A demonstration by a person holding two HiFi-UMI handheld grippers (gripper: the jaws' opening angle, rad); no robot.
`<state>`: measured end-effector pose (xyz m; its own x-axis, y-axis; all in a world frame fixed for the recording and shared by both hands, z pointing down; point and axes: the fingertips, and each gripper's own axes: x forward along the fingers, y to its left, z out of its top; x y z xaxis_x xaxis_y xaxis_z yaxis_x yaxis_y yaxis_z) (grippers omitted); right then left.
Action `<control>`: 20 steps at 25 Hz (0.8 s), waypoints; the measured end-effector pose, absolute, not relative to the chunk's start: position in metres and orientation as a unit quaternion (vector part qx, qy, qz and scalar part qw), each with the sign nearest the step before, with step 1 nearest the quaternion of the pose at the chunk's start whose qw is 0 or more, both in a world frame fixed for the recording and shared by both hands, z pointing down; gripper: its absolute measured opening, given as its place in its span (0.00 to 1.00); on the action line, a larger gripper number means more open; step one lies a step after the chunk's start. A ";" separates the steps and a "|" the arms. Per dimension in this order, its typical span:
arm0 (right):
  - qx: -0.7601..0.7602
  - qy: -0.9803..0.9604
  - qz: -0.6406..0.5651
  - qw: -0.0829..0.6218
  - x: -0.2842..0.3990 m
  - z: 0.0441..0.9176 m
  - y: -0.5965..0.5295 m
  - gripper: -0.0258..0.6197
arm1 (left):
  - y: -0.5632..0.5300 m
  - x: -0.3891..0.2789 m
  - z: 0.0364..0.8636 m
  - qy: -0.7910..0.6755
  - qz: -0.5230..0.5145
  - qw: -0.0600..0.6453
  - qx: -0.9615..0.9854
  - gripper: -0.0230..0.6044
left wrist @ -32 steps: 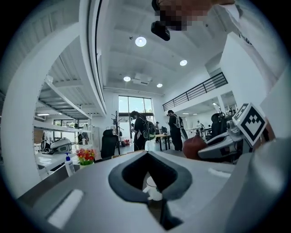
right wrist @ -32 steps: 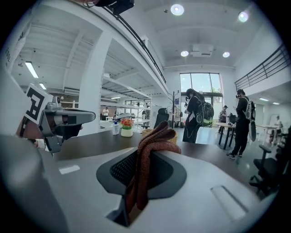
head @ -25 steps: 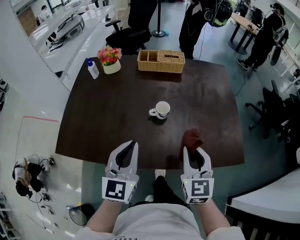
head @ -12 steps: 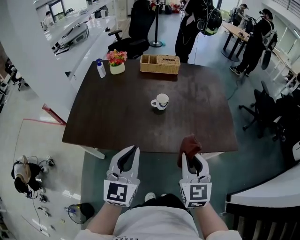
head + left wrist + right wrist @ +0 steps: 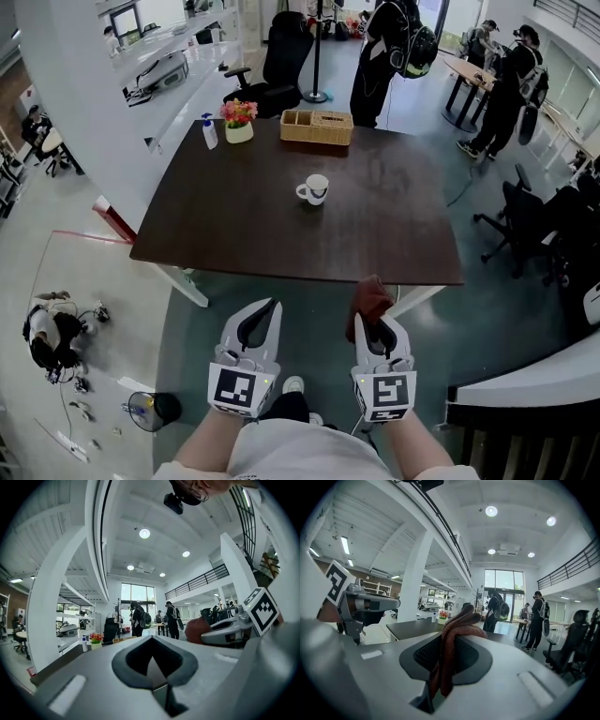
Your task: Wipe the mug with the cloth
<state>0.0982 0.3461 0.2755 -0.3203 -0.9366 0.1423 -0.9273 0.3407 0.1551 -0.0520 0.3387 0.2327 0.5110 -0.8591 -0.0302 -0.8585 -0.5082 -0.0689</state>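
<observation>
Now: both grippers are held low & close to the body, short of the table; no contact w/ the mug yet.
Right gripper (image 5: pixel 377 323): jaws clamped on the cloth (image 5: pixel 371 296). In the right gripper view the reddish cloth (image 5: pixel 452 639) runs folded btwn the pads, w/ a loose bunch standing past the tips. It sits deep in the pads, so the grip looks firm.
Left gripper (image 5: pixel 266 307): jaws pressed together, nothing btwn them in the left gripper view.
Table (image 5: pixel 234 234): dark top. Its near edge lies just ahead of the gripper tips in the head view.
Mug (image 5: pixel 315 188): white, upright, approx mid-table, well apart from both grippers. Handle points to the person's left.
Far edge: basket (image 5: pixel 317 127), flower pot (image 5: pixel 238 122) & spray bottle (image 5: pixel 209 132), all well clear of the mug.
Beyond: people (image 5: pixel 389 47) standing, office chair (image 5: pixel 281 56).
Step in hand (my read): close in on the table & bring the cloth to the mug.
Doing it well: step fwd rather than overreach. Open the left gripper on the way & steady the mug before the cloth touches. The handle is on that side, so prob. pinch the handle or rim. Lead w/ the loose bunch of cloth against the mug wall, not the hard jaw tips. Hold the right clamp closed or the cloth drops.
Risk: a light mug rubbed one-handed will likely slide or tip.
</observation>
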 end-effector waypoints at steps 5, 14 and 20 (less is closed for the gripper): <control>0.564 -0.819 -0.022 0.101 0.106 0.276 0.392 0.16 | 0.385 -0.045 0.235 0.500 -0.015 0.047 -0.865 0.04; 0.559 -0.824 -0.020 0.096 0.118 0.275 0.453 0.16 | 0.442 -0.037 0.236 0.499 -0.025 0.063 -0.864 0.04; 0.555 -0.826 -0.028 0.095 0.119 0.269 0.474 0.16 | 0.463 -0.032 0.228 0.501 -0.021 0.071 -0.862 0.04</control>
<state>0.1194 0.4735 0.2691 -0.3663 -0.9220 0.1251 -0.9113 0.3827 0.1522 -0.0315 0.4633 0.2282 0.4980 -0.8665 -0.0355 -0.8605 -0.4887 -0.1438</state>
